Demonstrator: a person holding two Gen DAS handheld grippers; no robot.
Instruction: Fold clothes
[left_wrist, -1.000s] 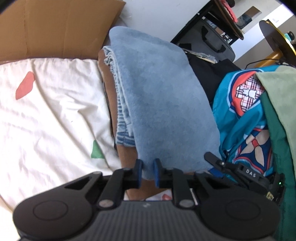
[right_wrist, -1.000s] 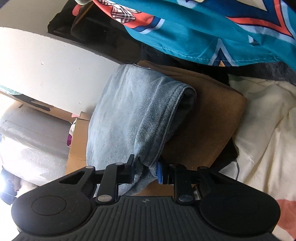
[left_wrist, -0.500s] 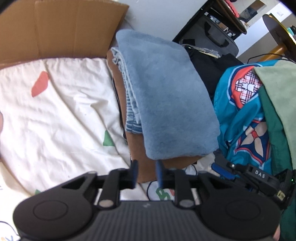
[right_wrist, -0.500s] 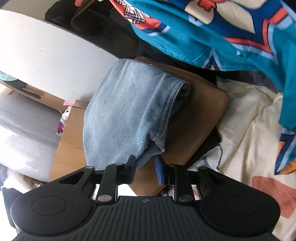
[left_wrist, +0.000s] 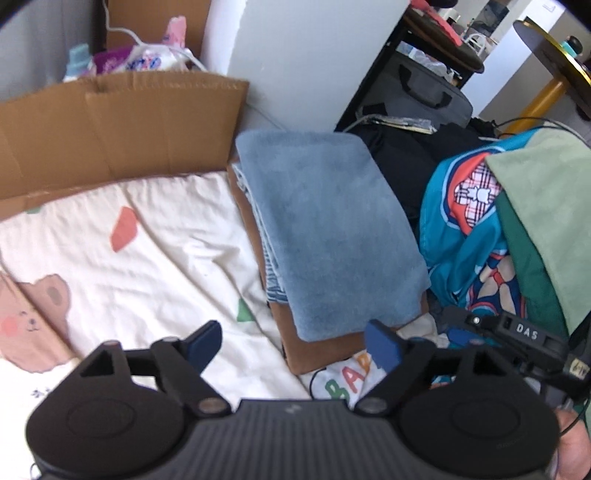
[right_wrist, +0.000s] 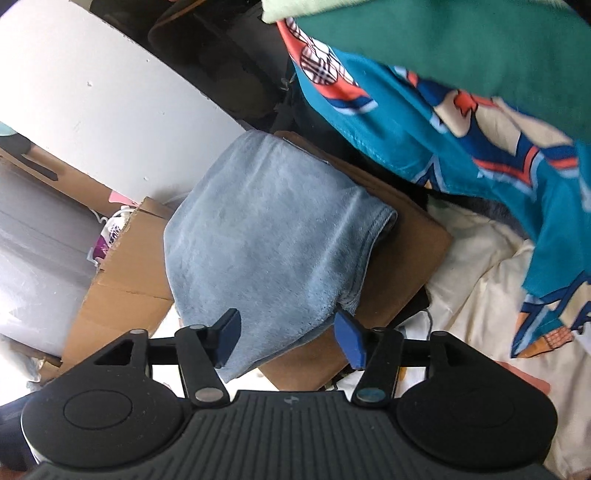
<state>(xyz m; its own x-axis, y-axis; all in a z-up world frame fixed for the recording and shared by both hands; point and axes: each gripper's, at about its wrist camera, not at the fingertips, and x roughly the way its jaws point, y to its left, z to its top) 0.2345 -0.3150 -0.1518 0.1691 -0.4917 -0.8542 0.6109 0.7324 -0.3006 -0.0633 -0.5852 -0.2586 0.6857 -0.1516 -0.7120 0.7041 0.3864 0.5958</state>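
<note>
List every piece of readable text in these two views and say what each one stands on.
"DAS": white letters on the other gripper's black body, left wrist view.
"BAB": colourful letters on the cream bedsheet, the word cut off by the left gripper.
A small yellowish sticker on that black body carries marks too blurred to read.
Packaging in the cardboard box: print too small.
Right wrist view: none legible.

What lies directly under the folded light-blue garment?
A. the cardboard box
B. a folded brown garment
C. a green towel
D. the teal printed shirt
B: the folded light-blue garment sits on top of a folded brown garment, whose edges stick out beneath it in both wrist views.
</note>
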